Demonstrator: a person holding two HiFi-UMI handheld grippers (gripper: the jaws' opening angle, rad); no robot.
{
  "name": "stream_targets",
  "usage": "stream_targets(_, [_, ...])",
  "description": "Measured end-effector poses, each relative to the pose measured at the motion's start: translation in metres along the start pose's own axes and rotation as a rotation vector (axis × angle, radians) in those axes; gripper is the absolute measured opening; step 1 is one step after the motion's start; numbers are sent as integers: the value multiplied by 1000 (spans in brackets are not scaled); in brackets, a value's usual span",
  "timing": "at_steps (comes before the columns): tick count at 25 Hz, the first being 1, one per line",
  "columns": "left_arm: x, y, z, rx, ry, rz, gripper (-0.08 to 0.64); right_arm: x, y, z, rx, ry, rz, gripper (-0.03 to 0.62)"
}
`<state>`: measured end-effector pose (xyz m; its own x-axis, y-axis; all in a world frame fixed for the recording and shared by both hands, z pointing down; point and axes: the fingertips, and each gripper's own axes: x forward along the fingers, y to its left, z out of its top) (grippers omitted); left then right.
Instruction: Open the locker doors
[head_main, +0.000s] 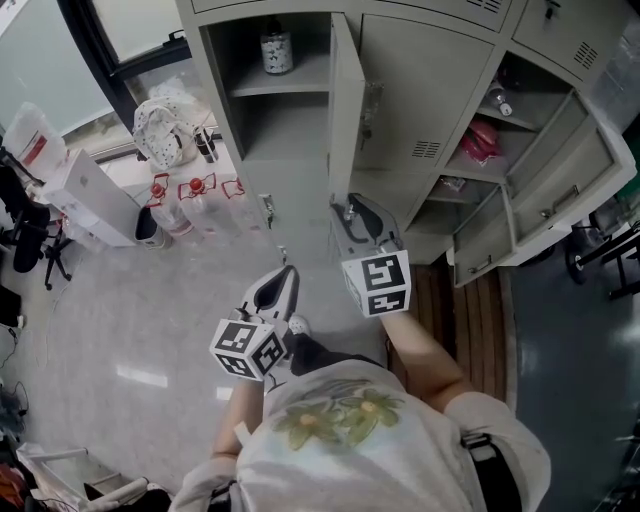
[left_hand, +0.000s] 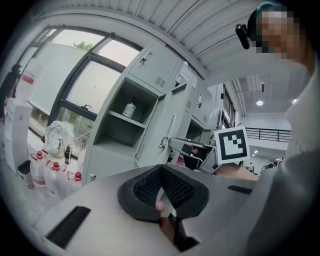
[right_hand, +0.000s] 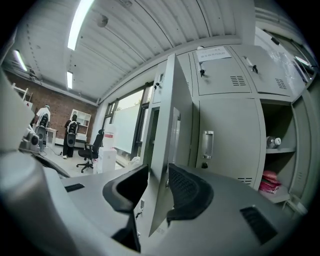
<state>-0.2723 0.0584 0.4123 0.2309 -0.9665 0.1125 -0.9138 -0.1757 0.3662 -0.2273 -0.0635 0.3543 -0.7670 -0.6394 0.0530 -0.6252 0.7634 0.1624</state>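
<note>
Red-capped water bottles (head_main: 190, 205) at 10 o'clock, white carton (head_main: 95, 195) at 9 o'clock, polka-dot bag (head_main: 165, 130) at 11, jar (head_main: 276, 48) at 12, pink bundle (head_main: 482, 140) at 1.

No word, brand or number can be read here. A white sheet (right_hand: 215, 52) taped to an upper locker door (right_hand: 227, 80) carries lines of print, too small to make out. The jar (head_main: 276, 48) on a locker shelf (head_main: 285, 80) has a label, also too small to read. A white package (head_main: 35, 135) by the window bears a red patch with unreadable print. The cube (head_main: 248, 348) on the left gripper (head_main: 290, 270) and the cube (head_main: 377, 283) on the right gripper (head_main: 348, 212) show only black-and-white square patterns, no letters or digits.
</note>
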Motion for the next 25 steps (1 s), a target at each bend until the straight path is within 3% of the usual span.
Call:
stream_targets(9, [-2,-11,-5,-14,2,-21,29,-30,3,-18,69,33,16,125])
stream_targets(13, [-1,-17,-9,-17,8,-29,29,-46,16,-31,125,61,71,74])
stream_targets(19, [-7,-25,-16,-20,20,-26,29,-66,41,-43,194,69,179,48])
stream_targets(25, [-11,-31,-23,-25,29,-20,29,-78,59,-44,178,77,243,35])
